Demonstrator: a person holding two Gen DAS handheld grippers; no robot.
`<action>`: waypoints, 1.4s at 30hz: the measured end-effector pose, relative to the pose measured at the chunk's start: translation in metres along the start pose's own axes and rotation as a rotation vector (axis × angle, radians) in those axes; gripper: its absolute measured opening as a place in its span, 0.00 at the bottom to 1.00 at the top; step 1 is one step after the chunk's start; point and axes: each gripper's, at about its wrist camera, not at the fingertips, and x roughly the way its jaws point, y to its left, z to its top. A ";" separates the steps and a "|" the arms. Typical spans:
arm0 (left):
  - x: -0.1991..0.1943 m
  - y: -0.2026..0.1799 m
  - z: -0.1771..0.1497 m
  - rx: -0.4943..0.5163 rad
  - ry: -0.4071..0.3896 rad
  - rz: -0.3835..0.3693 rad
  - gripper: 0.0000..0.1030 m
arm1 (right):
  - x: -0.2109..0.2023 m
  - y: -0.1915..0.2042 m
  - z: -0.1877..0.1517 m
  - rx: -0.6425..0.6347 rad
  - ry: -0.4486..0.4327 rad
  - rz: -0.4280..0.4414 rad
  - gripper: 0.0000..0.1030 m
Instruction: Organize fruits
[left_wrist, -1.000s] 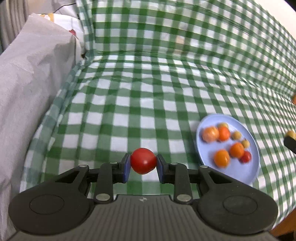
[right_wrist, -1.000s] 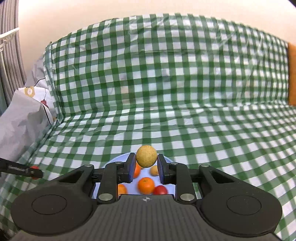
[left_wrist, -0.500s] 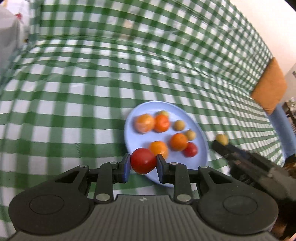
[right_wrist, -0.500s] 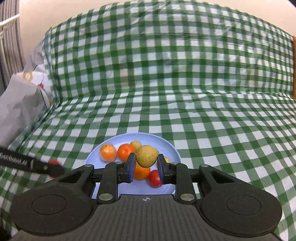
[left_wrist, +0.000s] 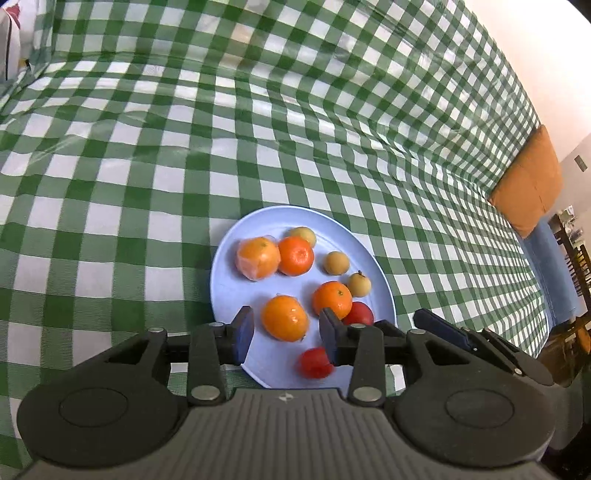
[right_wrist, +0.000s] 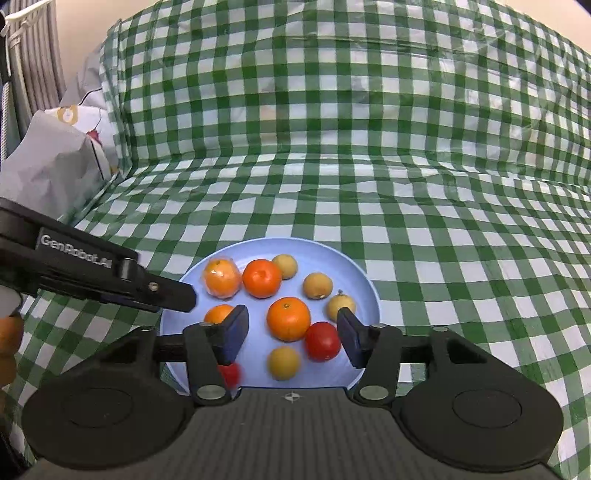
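1. Both grippers are seen spread wide and empty above the blue plate (right_wrist: 369, 291): left gripper (left_wrist: 286, 334), right gripper (right_wrist: 291, 332).
2. A red tomato (left_wrist: 314, 363) lies on the plate's near edge, below the left fingers.
3. A yellow fruit (right_wrist: 283, 362) lies near it, below the right fingers.
4. Withdrawal upward is judged clear of both.

light: bright, even | shadows: soft | glare: sheen on tablecloth (right_wrist: 369, 206) | edges: fisheye-bent, dark corners
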 end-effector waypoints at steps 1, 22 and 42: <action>-0.003 -0.001 -0.001 0.007 -0.005 0.004 0.42 | -0.001 -0.001 0.000 0.006 -0.001 -0.006 0.54; -0.115 -0.006 -0.086 0.305 -0.295 0.176 0.84 | -0.078 -0.021 -0.027 0.263 -0.093 -0.167 0.99; -0.073 -0.010 -0.081 0.297 -0.144 0.291 0.99 | -0.063 -0.011 -0.034 0.165 -0.037 -0.193 0.99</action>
